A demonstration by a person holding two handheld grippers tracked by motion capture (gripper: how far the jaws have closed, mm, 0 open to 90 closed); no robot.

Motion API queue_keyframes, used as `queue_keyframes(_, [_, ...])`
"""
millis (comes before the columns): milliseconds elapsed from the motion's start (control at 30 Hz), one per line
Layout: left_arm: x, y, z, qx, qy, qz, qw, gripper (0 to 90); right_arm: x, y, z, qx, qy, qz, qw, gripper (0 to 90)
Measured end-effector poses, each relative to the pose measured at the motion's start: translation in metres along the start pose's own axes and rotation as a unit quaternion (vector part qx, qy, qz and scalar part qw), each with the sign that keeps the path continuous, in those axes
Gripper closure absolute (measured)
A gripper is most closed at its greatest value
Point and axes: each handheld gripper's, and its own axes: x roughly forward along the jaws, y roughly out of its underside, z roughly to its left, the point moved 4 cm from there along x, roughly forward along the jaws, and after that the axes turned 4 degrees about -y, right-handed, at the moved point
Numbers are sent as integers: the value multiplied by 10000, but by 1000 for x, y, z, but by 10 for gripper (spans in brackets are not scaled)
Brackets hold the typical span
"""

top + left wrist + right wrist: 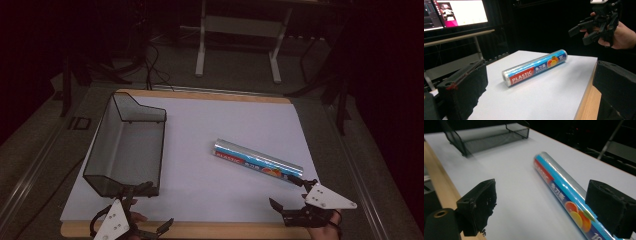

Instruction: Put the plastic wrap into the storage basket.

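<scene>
The bench (210, 220) has a wooden rim, and a white sheet (200, 130) covers nearly all of its top. On the sheet's left half stands a black mesh tray (125, 150), long side running away from the person, with nothing in it. To the right of the middle lies a roll (257, 160) of plastic food wrap, flat on its side and slanted, its far end toward the tray and its near end toward the bench's right front corner. The roll and the tray are well apart.

The right claw (294, 192) hovers at the right front, just beside the roll's near end and not touching it; its jaws stand wide, and in the right gripper view one jaw sits at each side of the roll's printed fruit end. The left claw (152, 210) is at the front left, near the tray's near corner, jaws also spread wide and holding nothing.
</scene>
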Motion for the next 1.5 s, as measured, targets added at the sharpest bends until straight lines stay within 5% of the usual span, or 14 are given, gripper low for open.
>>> queue_keyframes(133, [0, 0, 0, 10, 9, -2, 10000, 6, 6, 6, 1, -216, -39, 309, 9993, 101])
queue_keyframes(167, [0, 0, 0, 12, 10, -2, 10000, 6, 8, 7, 4, -210, -200, 396, 9988, 101])
queue_keyframes(467, [0, 0, 0, 18, 4, -6, 10000, 6, 12, 7, 7, -519, -281, 531, 9968, 136])
queue_keyframes(700, [0, 0, 0, 3, -4, -13, 10000, 7, 14, 6, 8, -413, -635, 922, 9929, 126])
queue_keyframes(900, [0, 0, -1, 24, -1, -1, 10000, 7, 17, 1, 7, -450, -616, 888, 9931, 126])
queue_keyframes(1100, [1, 0, -1, 37, -7, 3, 10000, 6, 26, -1, 2, -732, -589, 1115, 9893, 125])
queue_keyframes(1500, [2, 2, 0, 15, 8, 61, 10000, 6, 48, -11, -17, -857, -629, 1488, 9831, 110])
